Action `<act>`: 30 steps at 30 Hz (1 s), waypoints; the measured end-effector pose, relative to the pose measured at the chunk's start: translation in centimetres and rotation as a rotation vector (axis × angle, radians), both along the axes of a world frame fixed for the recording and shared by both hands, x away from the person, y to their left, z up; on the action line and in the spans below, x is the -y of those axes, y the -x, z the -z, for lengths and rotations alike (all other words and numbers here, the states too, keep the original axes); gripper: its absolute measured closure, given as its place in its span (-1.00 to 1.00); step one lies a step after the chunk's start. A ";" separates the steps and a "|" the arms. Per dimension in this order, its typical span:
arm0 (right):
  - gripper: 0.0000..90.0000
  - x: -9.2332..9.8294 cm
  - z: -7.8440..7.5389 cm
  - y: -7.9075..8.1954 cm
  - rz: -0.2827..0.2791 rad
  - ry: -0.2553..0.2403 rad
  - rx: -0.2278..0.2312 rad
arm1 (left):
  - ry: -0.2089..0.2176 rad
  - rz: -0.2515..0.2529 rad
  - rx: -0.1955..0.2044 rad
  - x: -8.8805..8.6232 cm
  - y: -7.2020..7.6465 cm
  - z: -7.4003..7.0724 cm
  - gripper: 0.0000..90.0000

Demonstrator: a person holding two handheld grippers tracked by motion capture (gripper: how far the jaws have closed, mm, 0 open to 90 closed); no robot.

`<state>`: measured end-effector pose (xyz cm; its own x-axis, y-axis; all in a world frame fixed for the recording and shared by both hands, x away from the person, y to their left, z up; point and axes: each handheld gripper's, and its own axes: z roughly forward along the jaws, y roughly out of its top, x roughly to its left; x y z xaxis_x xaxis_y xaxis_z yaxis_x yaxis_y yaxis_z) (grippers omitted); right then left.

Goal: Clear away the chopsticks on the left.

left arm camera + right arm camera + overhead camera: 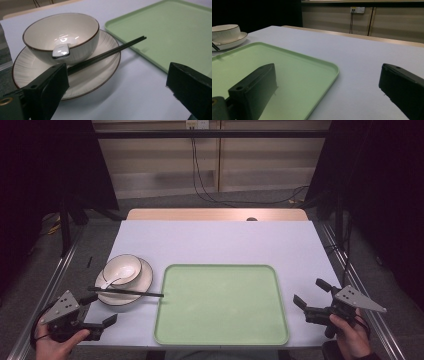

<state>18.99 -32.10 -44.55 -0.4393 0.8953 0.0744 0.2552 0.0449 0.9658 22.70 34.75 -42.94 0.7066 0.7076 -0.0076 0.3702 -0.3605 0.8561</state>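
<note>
While chopsticks (126, 292) lie crosswise over the plate (145, 280), tips toward the tray (222, 332) | both hand-held grippers (97, 312) (310, 294) gape, empty.

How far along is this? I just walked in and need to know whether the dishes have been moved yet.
Nothing looks done: the green tray is bare, and the bowl sits on the plate beside it, spoon inside, chopsticks across the plate. Nothing is in hand; the left gripper and right gripper are open, apart from everything. If the tray is the goal, all moving remains.
</note>
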 end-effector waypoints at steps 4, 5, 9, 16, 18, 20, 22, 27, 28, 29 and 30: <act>-0.99 0.0 0.0 0.0 -0.004 0.002 -0.003 | -0.033 -0.014 0.014 -0.4 -0.6 0.0 -0.86; -0.99 0.0 0.0 0.0 -0.004 -0.001 -0.005 | -0.053 -0.007 0.028 -0.7 -1.0 0.0 -0.86; -0.99 0.0 0.0 0.0 -0.002 0.000 -0.007 | -0.101 0.014 0.052 -1.1 -1.7 0.3 -0.86; -0.99 0.0 0.0 0.0 -0.001 -0.004 -0.005 | -0.165 -0.007 0.037 -2.6 -3.9 1.1 -0.66; -0.99 -0.1 0.0 0.0 0.001 -0.003 -0.005 | -0.174 -0.006 0.027 -2.7 -4.2 1.2 -0.51; -0.99 -0.1 0.0 0.0 -0.002 -0.001 -0.008 | -0.201 0.005 0.030 -2.9 -4.9 1.2 -0.32; -0.99 -0.1 0.0 -0.1 0.001 -0.001 -0.006 | -0.226 0.019 0.021 -2.8 -5.4 1.2 -0.18; -0.99 0.0 0.0 -0.1 0.002 -0.002 -0.008 | -0.242 0.071 0.012 -2.4 -6.2 1.5 0.08; -0.98 0.0 0.0 0.0 -0.002 -0.006 -0.012 | -0.251 0.084 0.008 -2.3 -6.4 1.6 0.18; -0.99 0.0 0.0 0.0 -0.001 -0.001 -0.007 | -0.248 0.088 0.011 -2.2 -6.6 1.7 0.19; -0.99 -0.1 0.0 0.0 -0.002 -0.002 -0.008 | -0.259 0.091 0.006 -2.2 -6.7 1.7 0.19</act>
<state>19.03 -32.05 -44.56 -0.4402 0.8943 0.0796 0.2632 0.0438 0.9638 29.41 36.92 -44.63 0.7667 0.6190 0.1700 0.3213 -0.5993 0.7332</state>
